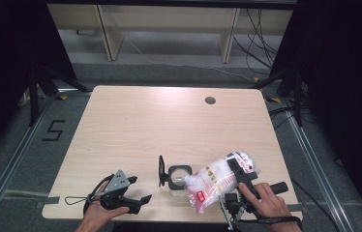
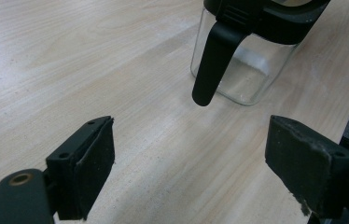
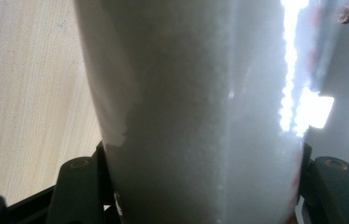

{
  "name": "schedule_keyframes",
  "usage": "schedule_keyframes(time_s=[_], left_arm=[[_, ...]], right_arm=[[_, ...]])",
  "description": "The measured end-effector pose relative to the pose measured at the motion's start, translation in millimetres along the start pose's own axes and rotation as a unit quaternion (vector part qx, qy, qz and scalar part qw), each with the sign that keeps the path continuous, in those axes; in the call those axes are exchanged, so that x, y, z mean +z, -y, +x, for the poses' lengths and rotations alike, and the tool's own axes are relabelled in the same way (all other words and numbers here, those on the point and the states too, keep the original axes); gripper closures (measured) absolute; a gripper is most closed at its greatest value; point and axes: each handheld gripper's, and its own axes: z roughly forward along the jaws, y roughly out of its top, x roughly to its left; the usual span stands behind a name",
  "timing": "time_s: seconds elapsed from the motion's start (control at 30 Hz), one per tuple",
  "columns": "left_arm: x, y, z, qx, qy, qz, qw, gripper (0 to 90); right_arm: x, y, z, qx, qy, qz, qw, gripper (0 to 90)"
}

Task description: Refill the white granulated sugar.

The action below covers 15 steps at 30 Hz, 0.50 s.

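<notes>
Right gripper (image 1: 241, 180), near the tabletop's (image 1: 135, 125) front right corner: jaws stand on either side of a clear plastic bag (image 1: 220, 181) and press on it. Bag holds a white granular substance; red print on its lower end. It lies tilted, one end toward the glass jar (image 1: 179, 178) at the front edge, about mid-width. Jar: clear walls, black rim, black hinged lid (image 1: 161, 170) standing open; bottom looks almost empty. Left gripper (image 1: 138, 189), front left: jaws wide apart, nothing between them, facing the jar.
</notes>
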Motion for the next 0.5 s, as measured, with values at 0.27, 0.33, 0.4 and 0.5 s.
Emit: schedule_keyframes(time_s=[0.27,0.33,0.4,0.5], left_arm=[[0.0,0.0,0.0,0.02,0.001,0.011,0.9998,15.3],[0.1,-0.1,-3.0,0.004,0.0,0.011,0.9999,15.4],[-0.6,-0.6,-1.2,0.023,0.002,0.01,0.9997,15.4],[-1.0,-0.4,-1.9,0.013,-0.002,0.011,0.9999,15.4]], right_arm=[[0.1,0.2,1.2,0.005,0.017,-0.01,0.9998,38.7],[-1.6,0.2,1.1,0.018,0.0,0.004,0.9998,38.7],[-0.5,0.8,1.6,0.013,0.014,-0.005,0.9998,38.7],[-2.3,1.3,1.5,0.031,0.007,0.001,0.9995,38.8]])
